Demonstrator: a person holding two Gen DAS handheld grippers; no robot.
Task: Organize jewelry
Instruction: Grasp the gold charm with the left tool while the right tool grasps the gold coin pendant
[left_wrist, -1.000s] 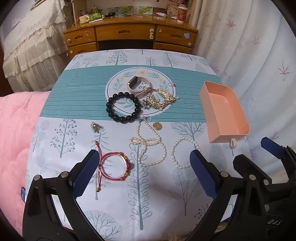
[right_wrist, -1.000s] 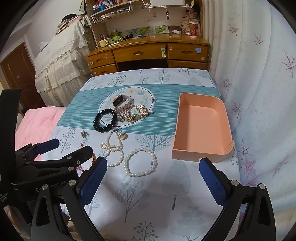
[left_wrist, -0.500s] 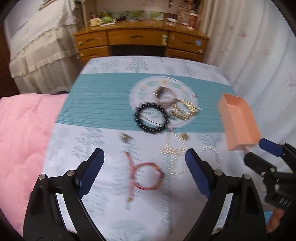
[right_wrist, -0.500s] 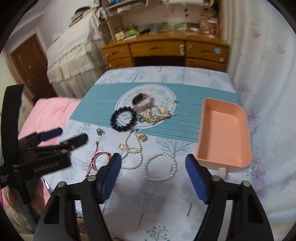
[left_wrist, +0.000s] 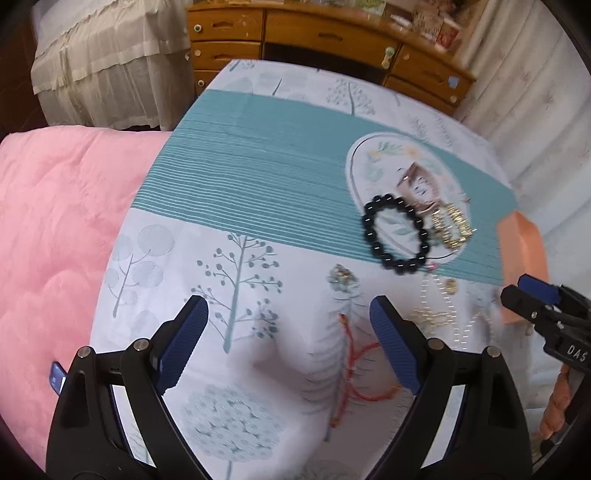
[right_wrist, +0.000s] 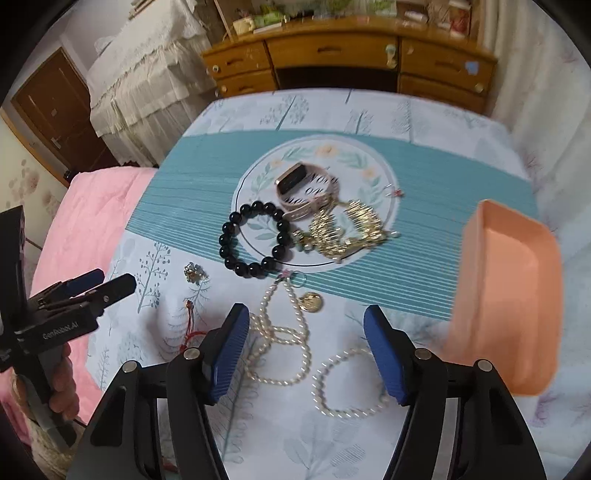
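Jewelry lies on a tree-print cloth. In the right wrist view my right gripper (right_wrist: 306, 317) hangs over the pearl necklace (right_wrist: 303, 325). Its jaws are closing, the strand lies between them, and the pads are clear of it. Around it lie a pearl bracelet (right_wrist: 318, 384), a gold coin pendant (right_wrist: 312, 302), a black bead bracelet (right_wrist: 255, 240), a pink watch (right_wrist: 303, 188) and a gold chain (right_wrist: 343, 229). The peach tray (right_wrist: 506, 295) stands at the right. My left gripper (left_wrist: 288, 314) is open over bare cloth. The red string bracelet (left_wrist: 364, 349) lies by its right finger, partly hidden.
A small brooch (left_wrist: 341, 275) lies ahead of the left gripper. A pink quilt (left_wrist: 55, 221) borders the cloth on the left. A wooden desk (right_wrist: 351, 55) stands behind the table, and a pale curtain (left_wrist: 535, 92) hangs at the right. A hand (right_wrist: 62, 384) holds the left gripper.
Both grippers have moved left and come lower over the cloth. The right jaws have narrowed around the pearl necklace. The left view now takes in more quilt, and the tray sits at its right edge.
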